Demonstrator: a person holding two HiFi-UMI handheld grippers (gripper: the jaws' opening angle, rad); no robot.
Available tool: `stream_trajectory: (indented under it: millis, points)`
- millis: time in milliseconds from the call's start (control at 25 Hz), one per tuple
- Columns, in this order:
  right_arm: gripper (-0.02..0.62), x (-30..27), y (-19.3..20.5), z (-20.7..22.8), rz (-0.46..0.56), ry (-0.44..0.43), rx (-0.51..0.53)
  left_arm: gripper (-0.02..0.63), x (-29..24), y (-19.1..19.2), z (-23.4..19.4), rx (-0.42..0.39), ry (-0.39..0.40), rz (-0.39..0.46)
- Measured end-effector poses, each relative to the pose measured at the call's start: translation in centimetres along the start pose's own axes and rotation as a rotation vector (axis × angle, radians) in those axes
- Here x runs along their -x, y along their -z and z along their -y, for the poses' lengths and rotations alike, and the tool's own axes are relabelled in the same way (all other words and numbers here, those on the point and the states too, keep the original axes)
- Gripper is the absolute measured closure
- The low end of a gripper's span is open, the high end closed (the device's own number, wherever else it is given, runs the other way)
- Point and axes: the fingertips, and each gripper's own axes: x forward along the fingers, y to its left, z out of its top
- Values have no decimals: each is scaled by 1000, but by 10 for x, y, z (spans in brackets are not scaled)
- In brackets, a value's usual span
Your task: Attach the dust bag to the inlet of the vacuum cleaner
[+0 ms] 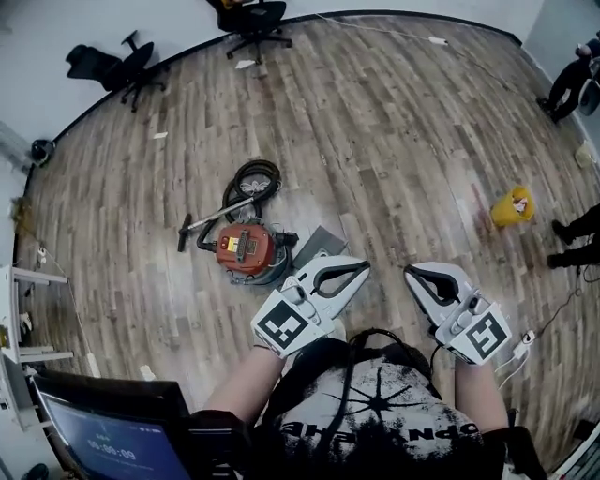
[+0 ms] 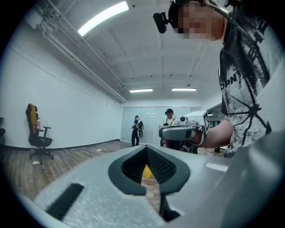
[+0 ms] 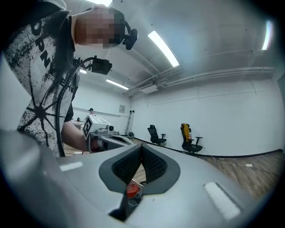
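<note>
The red vacuum cleaner (image 1: 246,248) lies on the wooden floor, with its black hose (image 1: 253,180) coiled behind it. A flat grey sheet (image 1: 319,246), perhaps the dust bag, lies just to its right. Both grippers are held level in front of the person's chest, above the floor and short of the vacuum. My left gripper (image 1: 364,267) is shut and holds nothing. My right gripper (image 1: 410,272) is also shut and holds nothing. In the right gripper view the vacuum cleaner (image 3: 132,189) shows below the closed jaws (image 3: 141,146). The left gripper view (image 2: 146,147) looks across the room.
A yellow object (image 1: 513,206) stands on the floor at the right. Two office chairs (image 1: 122,64) (image 1: 255,19) stand by the far wall. People (image 1: 570,80) stand at the right edge. A dark screen (image 1: 103,427) and white shelving (image 1: 28,309) are at the lower left.
</note>
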Motion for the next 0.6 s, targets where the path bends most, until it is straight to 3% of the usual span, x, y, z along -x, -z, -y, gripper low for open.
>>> stream_trajectory:
  millis: [360,600]
  points:
    - [588,-83,-7,55,91,-260,6,607,5,12,-83,-1,-263,-29]
    - [588,-134,-9,92,121,-588,-7,607,-4,31,-139,91,-565,-71]
